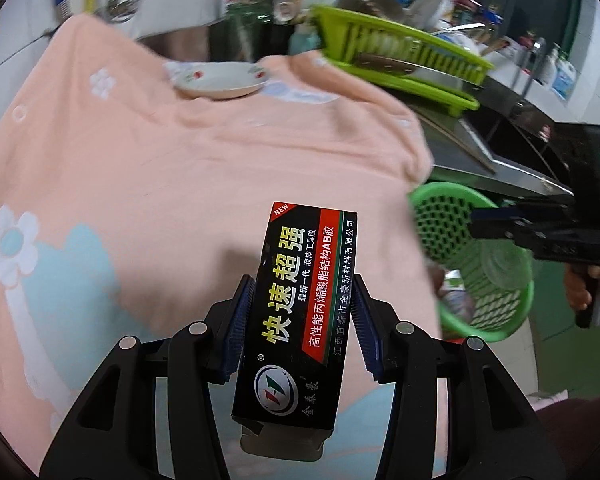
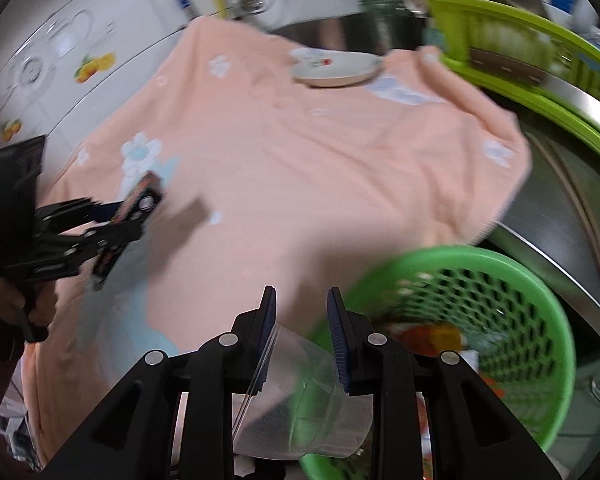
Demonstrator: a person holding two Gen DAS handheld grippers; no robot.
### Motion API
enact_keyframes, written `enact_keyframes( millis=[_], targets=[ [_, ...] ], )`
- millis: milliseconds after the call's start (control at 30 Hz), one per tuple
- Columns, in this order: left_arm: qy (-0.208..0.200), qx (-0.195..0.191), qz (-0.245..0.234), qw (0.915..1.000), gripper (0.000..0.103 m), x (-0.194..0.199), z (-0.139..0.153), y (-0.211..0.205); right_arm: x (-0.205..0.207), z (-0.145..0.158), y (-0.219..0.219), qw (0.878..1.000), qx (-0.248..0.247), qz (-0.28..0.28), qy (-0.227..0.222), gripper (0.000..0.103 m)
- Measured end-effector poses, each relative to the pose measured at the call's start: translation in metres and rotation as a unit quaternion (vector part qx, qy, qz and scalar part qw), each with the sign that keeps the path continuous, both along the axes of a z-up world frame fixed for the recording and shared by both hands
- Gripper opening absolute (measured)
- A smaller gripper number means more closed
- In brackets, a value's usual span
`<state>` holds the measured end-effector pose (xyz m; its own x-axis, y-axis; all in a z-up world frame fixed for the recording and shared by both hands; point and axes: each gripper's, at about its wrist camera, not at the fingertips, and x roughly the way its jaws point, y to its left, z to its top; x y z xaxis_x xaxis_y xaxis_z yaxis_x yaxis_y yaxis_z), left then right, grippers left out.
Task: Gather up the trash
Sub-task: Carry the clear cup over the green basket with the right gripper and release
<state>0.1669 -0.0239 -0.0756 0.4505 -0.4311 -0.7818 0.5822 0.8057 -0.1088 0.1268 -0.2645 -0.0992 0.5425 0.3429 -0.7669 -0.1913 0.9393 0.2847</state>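
Cardboard fills the middle of my left wrist view: a black glue box with yellow and white lettering and a red stripe, clamped between the blue pads of my left gripper. The pads press on both long sides of the box, so the jaws sit fairly narrow, closed on it. Below the box lies a peach towel with white flowers and pale blue patches, spread over the counter. A shallow white dish with small red marks rests near the towel's far edge. To the right a green perforated basket stands just past the towel's edge, and my right gripper reaches in over its rim. A lime-green dish rack sits behind, beside a steel sink; the details there are blurred.

From my right wrist view, the right gripper holds a clear plastic cup, its blue pads squeezing the cup's wall from both sides, jaws narrow. The cup hangs over the near rim of the green basket, which has some colourful scraps inside, too blurred to name. At the left my hand grips the left gripper, carrying the glue box above the peach towel. The white dish lies at the towel's far end.
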Motion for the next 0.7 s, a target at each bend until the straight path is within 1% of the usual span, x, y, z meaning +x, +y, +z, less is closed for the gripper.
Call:
enact_keyframes(
  millis=[267, 500, 567, 700],
  targets=[
    [0.001, -0.018, -0.043, 0.9989, 0.047, -0.017, 0.006, -0.061, -0.011, -0.011, -0.057, 0.998, -0.007, -0.059, 0.011, 0.026],
    [0.007, -0.022, -0.076, 0.9968, 0.047, -0.029, 0.005, -0.110, -0.021, -0.018, -0.090, 0.996, -0.003, -0.088, 0.017, 0.027],
    [0.008, -0.022, -0.084, 0.9962, 0.047, -0.032, 0.004, -0.121, -0.025, -0.019, -0.096, 0.995, 0.001, -0.093, 0.017, 0.030],
    [0.016, -0.021, -0.100, 0.9946, 0.047, -0.038, 0.001, -0.144, -0.032, -0.015, -0.109, 0.994, 0.006, -0.105, 0.011, 0.032]
  ],
)
